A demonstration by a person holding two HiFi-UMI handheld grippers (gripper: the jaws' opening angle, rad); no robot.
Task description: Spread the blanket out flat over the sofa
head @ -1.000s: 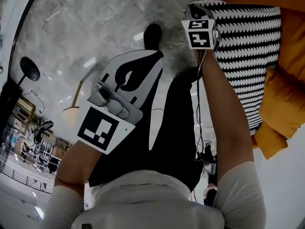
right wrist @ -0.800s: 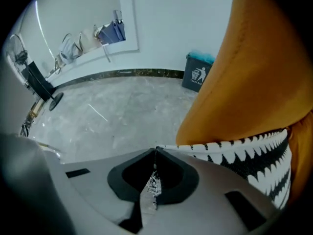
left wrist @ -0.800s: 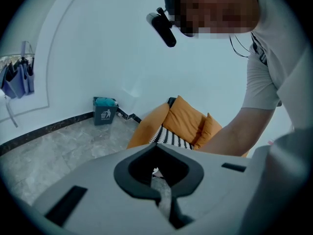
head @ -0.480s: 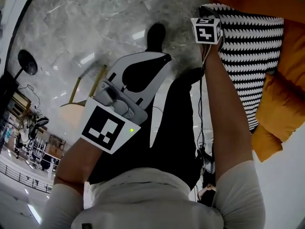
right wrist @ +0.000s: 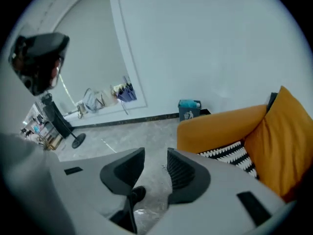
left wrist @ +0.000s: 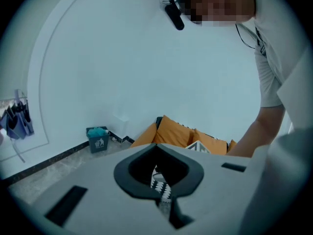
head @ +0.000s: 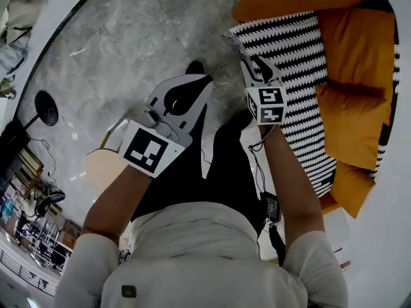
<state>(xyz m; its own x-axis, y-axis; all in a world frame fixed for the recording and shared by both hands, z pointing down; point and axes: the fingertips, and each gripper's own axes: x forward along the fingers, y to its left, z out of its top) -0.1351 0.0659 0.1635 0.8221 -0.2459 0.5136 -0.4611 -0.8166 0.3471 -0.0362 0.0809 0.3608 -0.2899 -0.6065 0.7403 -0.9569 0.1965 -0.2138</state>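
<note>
A black-and-white zigzag blanket (head: 292,50) lies over the seat of an orange sofa (head: 359,50), reaching its front edge. My right gripper (head: 252,64) hovers at the blanket's near left edge. Its jaws are opening and nothing is between them; only grey floor shows in the gap of the right gripper (right wrist: 155,161). The blanket (right wrist: 230,153) and the sofa (right wrist: 220,126) lie to its right. My left gripper (head: 196,82) is shut and empty above the person's dark trousers. In the left gripper view the left gripper (left wrist: 157,146) points at the sofa (left wrist: 171,131), with blanket pattern (left wrist: 161,187) seen through its jaw opening.
A blue bin (right wrist: 189,109) stands against the white wall left of the sofa. A round-based stand (head: 43,104) and a round wooden stool (head: 106,165) are on the grey marble floor to the left. A cable (head: 260,172) hangs from the right gripper.
The head view has swung so that much more of the sofa and blanket shows. The right gripper sits lower in the picture, off the blanket's corner. The left gripper has risen toward it.
</note>
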